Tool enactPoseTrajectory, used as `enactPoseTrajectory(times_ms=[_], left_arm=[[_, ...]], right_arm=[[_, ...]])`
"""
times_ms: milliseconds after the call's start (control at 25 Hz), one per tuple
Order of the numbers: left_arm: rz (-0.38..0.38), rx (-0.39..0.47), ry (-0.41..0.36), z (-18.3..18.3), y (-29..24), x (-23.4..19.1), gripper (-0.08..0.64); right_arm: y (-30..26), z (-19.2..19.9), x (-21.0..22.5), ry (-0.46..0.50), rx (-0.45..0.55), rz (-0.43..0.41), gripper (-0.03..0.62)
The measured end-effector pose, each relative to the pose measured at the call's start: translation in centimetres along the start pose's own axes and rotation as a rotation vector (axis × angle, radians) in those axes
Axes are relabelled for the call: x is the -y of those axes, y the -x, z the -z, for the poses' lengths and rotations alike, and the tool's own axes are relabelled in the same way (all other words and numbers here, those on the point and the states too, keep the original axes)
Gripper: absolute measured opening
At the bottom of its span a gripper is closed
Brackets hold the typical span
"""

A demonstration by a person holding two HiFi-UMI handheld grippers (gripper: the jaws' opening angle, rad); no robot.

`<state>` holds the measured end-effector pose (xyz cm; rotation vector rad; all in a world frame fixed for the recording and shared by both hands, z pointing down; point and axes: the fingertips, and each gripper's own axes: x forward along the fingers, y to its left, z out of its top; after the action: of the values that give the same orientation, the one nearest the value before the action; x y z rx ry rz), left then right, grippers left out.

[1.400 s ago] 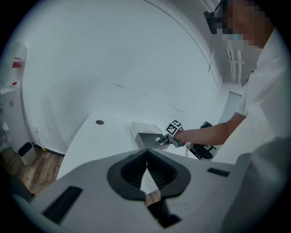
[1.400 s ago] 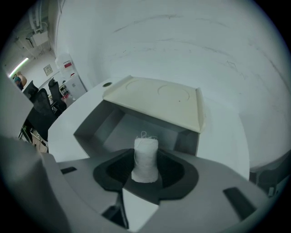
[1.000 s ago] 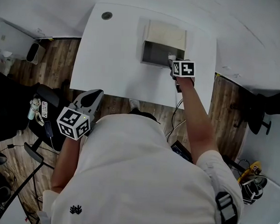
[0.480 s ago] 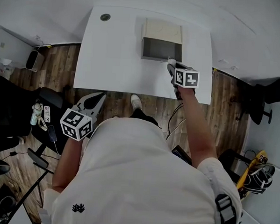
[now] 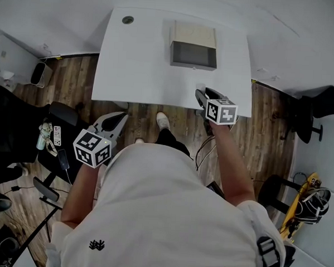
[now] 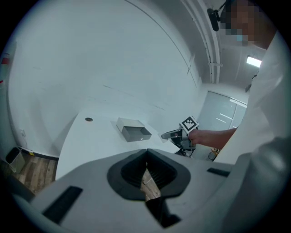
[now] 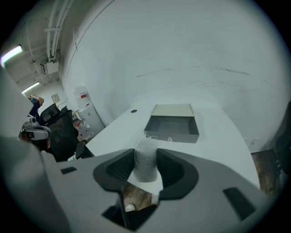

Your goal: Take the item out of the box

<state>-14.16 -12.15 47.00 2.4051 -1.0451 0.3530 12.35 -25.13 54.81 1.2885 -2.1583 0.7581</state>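
The item (image 7: pixel 146 164), a pale grey rounded piece, sits pinched between the two pads of our right tongs (image 7: pixel 146 154). The pads press against its sides and its bulk keeps them fairly wide apart. We hold it in the air over the near edge of the table (image 5: pixel 137 61), well apart from the box (image 5: pixel 193 53). The box stands toward the table's far side. It is open, with its beige lid folded back behind it and its dark grey inside facing up. Two small pale bits lie at its front wall, too small for us to tell what they are. Our left tongs (image 5: pixel 115 122) hang off the table, over the wooden floor (image 5: pixel 69 75), with the jaws together at the tips and nothing between them.
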Motion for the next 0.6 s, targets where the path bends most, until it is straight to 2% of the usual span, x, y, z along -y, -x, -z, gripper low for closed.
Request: enactPoseTrajectory(times_ms=[280,600], left_arm=[[0.032,0.009,-0.019,0.6,0.4,1.3,0.008],[0.02,0.026,-0.03,0.5,1.2,0.7,0.008]], right_arm=[[3.7,2.1,-3.8,-0.019,0.041,-0.043,0.164],[6.7,4.2,-6.6,-0.061,0.071,-0.083,0.164]])
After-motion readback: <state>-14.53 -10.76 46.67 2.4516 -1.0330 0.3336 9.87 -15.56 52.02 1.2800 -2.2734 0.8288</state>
